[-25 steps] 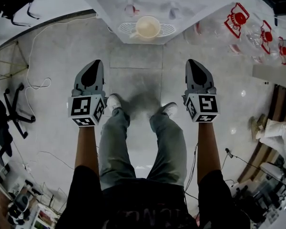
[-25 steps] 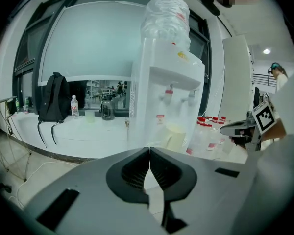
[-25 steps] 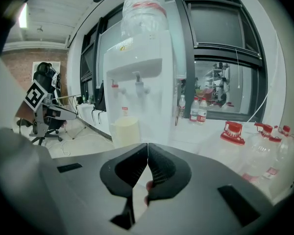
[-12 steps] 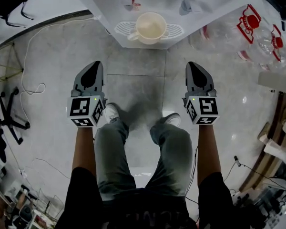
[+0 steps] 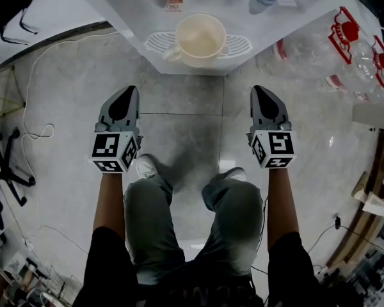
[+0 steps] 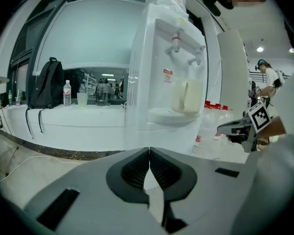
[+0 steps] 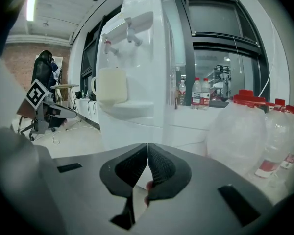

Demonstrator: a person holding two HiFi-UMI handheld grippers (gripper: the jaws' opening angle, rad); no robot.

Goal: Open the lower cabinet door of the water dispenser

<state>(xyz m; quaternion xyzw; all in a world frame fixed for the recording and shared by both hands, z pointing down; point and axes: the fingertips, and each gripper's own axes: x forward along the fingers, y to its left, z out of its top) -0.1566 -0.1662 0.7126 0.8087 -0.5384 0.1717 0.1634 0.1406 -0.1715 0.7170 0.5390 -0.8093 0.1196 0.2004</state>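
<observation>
1. Holding left gripper [image 5: 130, 89] and right gripper [image 5: 256, 89] level with each other above the floor [image 5: 70, 107], well apart, both pointing at the water dispenser [image 5: 198, 66].
2. Pressing both finger pairs together tip to tip, pinching nothing.
3. Facing the lower cabinet door [image 6: 161, 137] below the drip tray [image 5: 237, 43] and cup [image 5: 200, 34]. Hiding under the tray edge in head view, showing no door seam in either gripper view.
4. Leaving bare floor between the tips and the dispenser front.
5. Crowding the right side with water bottles [image 5: 355, 43] near the right gripper.
6. Keeping the cable [image 5: 35, 130] and chair base [image 5: 13, 168] well clear on the left.
</observation>
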